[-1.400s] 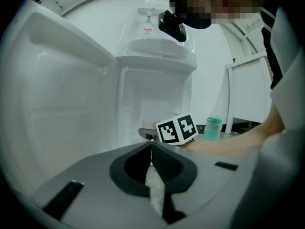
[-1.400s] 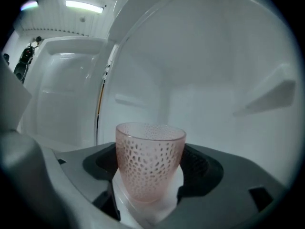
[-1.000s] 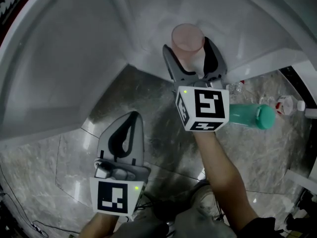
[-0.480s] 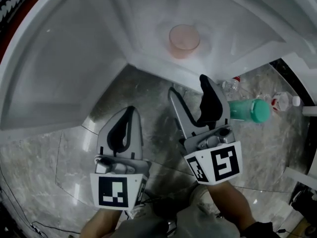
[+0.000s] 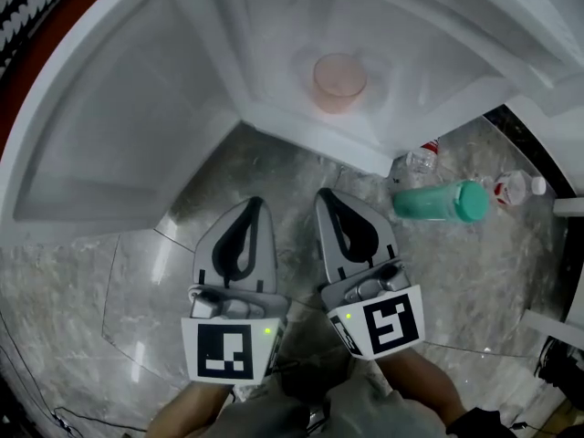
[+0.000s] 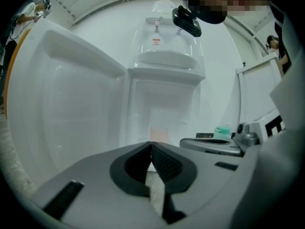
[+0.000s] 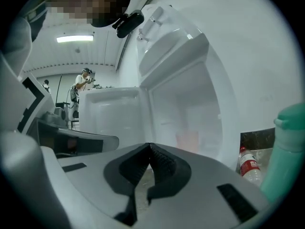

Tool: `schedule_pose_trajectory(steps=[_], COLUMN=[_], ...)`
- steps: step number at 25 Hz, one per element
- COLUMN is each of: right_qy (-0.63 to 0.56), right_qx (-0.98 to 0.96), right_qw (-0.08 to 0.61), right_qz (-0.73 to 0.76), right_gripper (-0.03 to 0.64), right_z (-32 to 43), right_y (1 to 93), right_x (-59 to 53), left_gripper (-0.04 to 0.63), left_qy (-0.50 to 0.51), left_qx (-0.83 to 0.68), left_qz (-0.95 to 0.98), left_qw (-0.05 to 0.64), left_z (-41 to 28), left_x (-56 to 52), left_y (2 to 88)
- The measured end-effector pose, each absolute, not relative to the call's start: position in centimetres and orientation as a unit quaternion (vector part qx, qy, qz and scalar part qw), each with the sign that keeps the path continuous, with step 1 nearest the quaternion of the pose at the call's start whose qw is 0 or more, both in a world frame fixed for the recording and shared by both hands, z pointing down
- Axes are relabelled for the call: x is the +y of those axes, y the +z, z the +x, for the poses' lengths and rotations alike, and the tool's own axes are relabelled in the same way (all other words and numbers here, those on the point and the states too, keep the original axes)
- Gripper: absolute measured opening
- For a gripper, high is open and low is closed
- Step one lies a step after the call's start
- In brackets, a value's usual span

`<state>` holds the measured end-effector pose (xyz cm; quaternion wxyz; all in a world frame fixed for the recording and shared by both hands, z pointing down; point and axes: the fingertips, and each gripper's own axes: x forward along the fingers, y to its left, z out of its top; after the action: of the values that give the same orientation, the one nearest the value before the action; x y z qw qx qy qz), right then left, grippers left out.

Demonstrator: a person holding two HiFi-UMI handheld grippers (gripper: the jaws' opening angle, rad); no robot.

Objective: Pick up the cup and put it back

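**Cup on shelf, both grippers empty – insp. note**

Cup (image 5: 339, 80): pink, upright, mouth up, standing alone on the white cabinet shelf (image 5: 401, 108). Nothing touches it. Long axis vertical.

L gripper (image 5: 253, 202): jaws closed, pads meeting, nothing between.

R gripper (image 5: 327, 195): jaws have just been closing and now meet tip to tip, w/ nothing between them.

Both are held side by side over the marble floor (image 5: 137, 290), well apart from the cup.

Key relation: the cup lies ahead of and above both jaw pairs, slightly right of the R tips. The R gripper is the nearer, so any re-grasp looks like an R-hand job, w/ a level approach to the cup's side wall.

Judgement: cup appears put back; task prob. complete.

View differences: head view alone shows both grippers together, plus a green bottle (image 5: 438, 201) lying on its side and a clear red-capped bottle (image 5: 420, 160) on the floor by the cabinet. Gripper views show the cup only as a faint pink patch beyond the jaws, but confirm pad contact.
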<state>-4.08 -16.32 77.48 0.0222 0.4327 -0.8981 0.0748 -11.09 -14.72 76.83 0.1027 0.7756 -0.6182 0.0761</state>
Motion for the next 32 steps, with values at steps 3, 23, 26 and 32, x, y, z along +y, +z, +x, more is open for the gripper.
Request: schedule_pose_trajectory(steps=[3,23,26,32], right_qy=[0.072,0.029,0.034,0.062], right_qx=[-0.899,-0.917,-0.916,-0.897], right_qw=[0.032,0.086,0.096,0.121], right_qz=[0.43,0.388,0.388,0.421], right_gripper=[0.011,0.009,0.01,0.01], right_z=[-4.1,-5.9,-6.6,-8.6], right_y=[77.4,54.4,46.7,27.9], right_x=[-16.0,-13.1,-11.2,-9.4], left_gripper=[0.012,0.012,0.012,0.012], left_qy=[0.088,0.124,0.105,0.062], left_qx=[-0.616,-0.642,-0.648,-0.652], left_qz=[0.774,0.755,0.752,0.749], left_qw=[0.118,0.051,0.061,0.1], left_z=[-10.7,-12.6,-13.5,-15.6], left_x=[-14.2,-12.0,-10.8,-8.2], left_y=[77.3,55.3,46.6,26.4])
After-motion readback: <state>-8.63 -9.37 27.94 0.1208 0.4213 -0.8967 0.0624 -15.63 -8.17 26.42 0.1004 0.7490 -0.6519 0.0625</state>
